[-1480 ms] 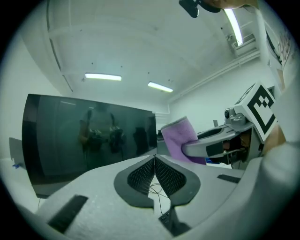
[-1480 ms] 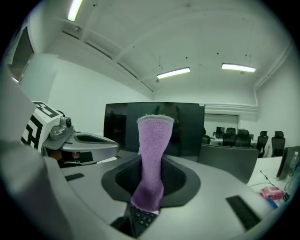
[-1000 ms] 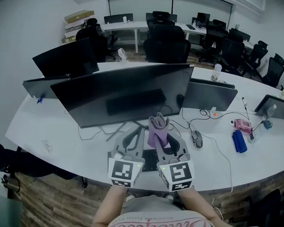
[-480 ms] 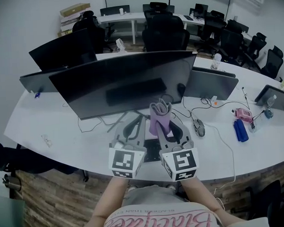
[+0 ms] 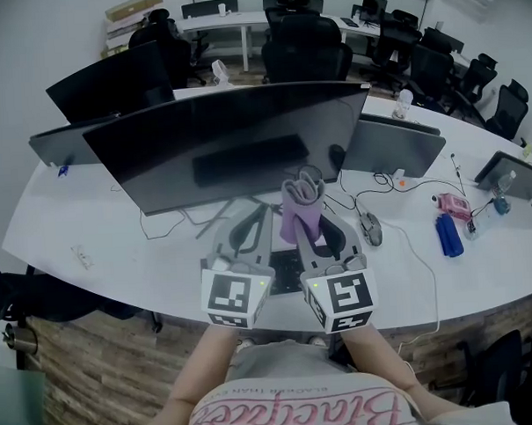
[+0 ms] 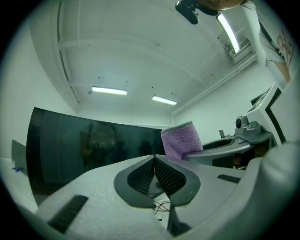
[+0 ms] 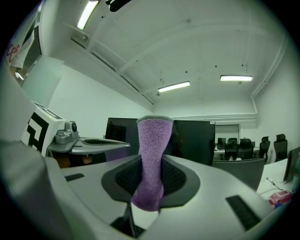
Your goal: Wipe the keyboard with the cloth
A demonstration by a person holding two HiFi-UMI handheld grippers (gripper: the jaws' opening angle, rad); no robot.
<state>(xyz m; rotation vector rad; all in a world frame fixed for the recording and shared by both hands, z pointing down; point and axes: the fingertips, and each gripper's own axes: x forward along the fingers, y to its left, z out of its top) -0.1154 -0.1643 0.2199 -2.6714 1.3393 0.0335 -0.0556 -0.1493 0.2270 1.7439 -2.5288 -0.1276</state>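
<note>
My right gripper [image 5: 307, 216] is shut on a purple cloth [image 5: 300, 213] that stands upright out of its jaws, in front of the big monitor. In the right gripper view the cloth [image 7: 153, 150] fills the gap between the dark pads of the right gripper [image 7: 151, 164]. Beside it, my left gripper [image 5: 257, 216] is shut with nothing held; its pads [image 6: 143, 174] meet at the tips. Both grippers hover over the desk, tilted upward. The dark keyboard [image 5: 284, 271] shows only as a small patch between the two grippers; the rest is hidden under them.
A wide dark monitor [image 5: 228, 152] stands just beyond the grippers. A mouse [image 5: 370, 233] and cables lie to the right, then a blue object [image 5: 448, 236] and a pink one [image 5: 455, 208]. More screens [image 5: 392, 151] and office chairs sit behind. The desk edge [image 5: 165, 308] is close.
Both grippers have stayed side by side over the keyboard, rising slightly toward the monitor. The cloth remains clamped in the right gripper; the left stays shut and empty.
</note>
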